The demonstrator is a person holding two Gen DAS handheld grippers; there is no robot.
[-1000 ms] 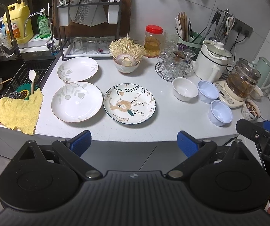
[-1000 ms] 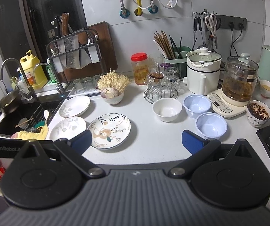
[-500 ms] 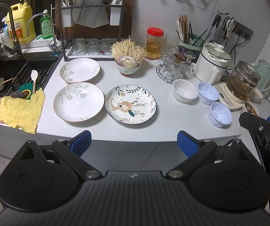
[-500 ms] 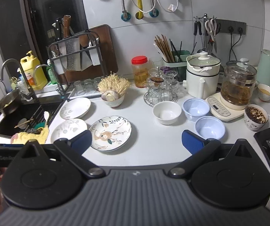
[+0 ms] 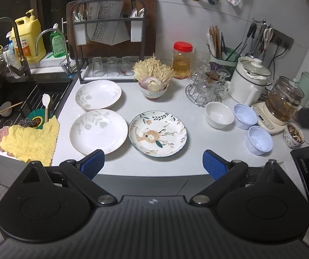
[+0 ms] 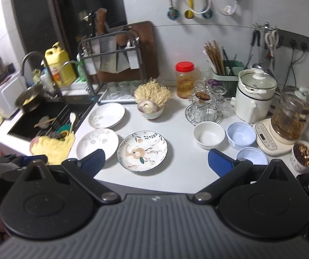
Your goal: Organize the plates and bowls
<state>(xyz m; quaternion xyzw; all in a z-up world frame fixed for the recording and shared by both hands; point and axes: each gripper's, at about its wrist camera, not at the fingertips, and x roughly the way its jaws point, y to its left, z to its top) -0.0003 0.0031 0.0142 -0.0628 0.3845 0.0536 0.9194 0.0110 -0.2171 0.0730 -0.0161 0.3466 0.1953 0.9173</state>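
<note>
Both the left hand-held gripper (image 5: 153, 161) and right hand-held gripper (image 6: 156, 158) hang released over the surface (image 5: 197, 151) edge. Plates (image 5: 157, 137) and bowls (image 5: 219, 115) lie unstacked; a careless reach could chip them against the glass rack (image 5: 206, 88).

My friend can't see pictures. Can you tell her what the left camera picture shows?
Three plates sit on a white kitchen counter: two white plates and a flowery plate. To the right stand a white bowl and two pale blue bowls. The left tool is open and empty in front.
</note>
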